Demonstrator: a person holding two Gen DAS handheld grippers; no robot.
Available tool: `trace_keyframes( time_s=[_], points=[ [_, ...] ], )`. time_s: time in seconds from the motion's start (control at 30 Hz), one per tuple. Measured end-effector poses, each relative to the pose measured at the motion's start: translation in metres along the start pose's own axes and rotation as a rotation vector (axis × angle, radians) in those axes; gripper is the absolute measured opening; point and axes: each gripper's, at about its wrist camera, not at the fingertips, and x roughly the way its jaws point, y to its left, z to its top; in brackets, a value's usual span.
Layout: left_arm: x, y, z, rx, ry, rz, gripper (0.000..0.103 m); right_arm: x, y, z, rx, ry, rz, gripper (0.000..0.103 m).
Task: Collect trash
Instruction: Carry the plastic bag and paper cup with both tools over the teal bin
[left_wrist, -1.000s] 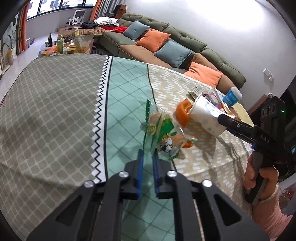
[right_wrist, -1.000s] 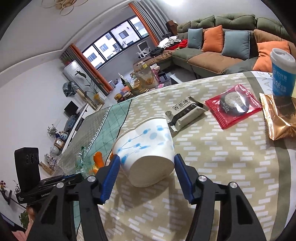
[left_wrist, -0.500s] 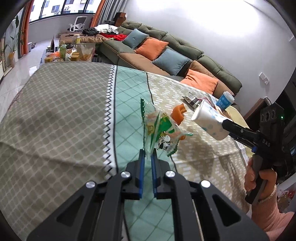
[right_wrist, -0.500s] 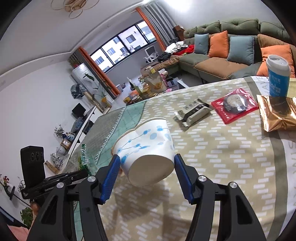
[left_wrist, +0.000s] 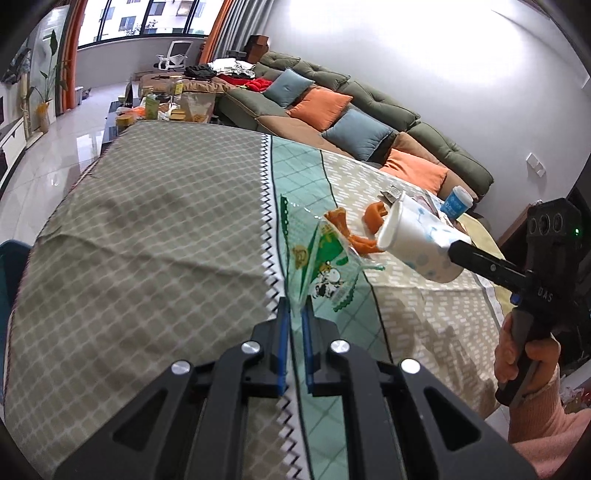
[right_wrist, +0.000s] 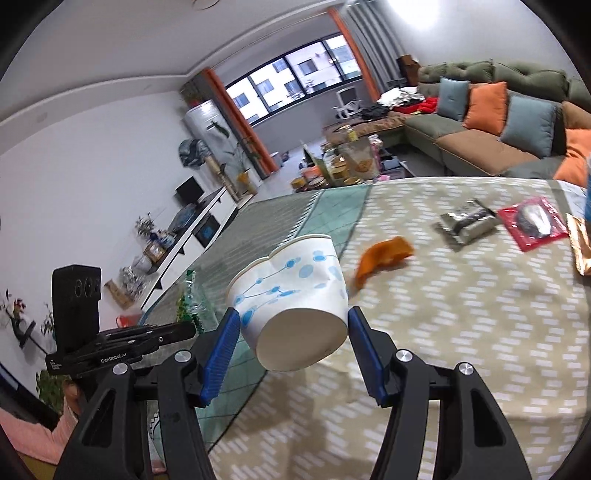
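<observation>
Left wrist view: the left gripper (left_wrist: 294, 314) is pinched narrow on a clear green-printed wrapper (left_wrist: 321, 266), lifted above the patterned surface (left_wrist: 147, 236). Just right, the right gripper (left_wrist: 461, 249) carries a dented paper cup (left_wrist: 413, 240), tipped sideways, orange peel (left_wrist: 373, 218) beyond it.

Right wrist view: the right gripper (right_wrist: 293, 341) clamps the paper cup (right_wrist: 295, 291) between blue pads, base toward camera. Orange peel (right_wrist: 384, 256) lies on the surface (right_wrist: 461, 325); a silver packet (right_wrist: 467, 220) and red packet (right_wrist: 533, 221) sit farther right.
</observation>
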Motion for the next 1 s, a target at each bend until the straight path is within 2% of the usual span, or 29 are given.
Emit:
trace_keyframes(
  time_s=[0.6,1.0],
  points=[
    [-0.044,0.028,-0.014,-0.047,-0.059,0.086,0.009,0.044,0.057,-0.003,-0.08,0.076,0.119,0.06],
    [-0.081,0.066,-0.019,-0.111,-0.116,0.179,0.009,0.088,0.101,0.008,-0.148,0.142,0.208,0.06]
  ],
)
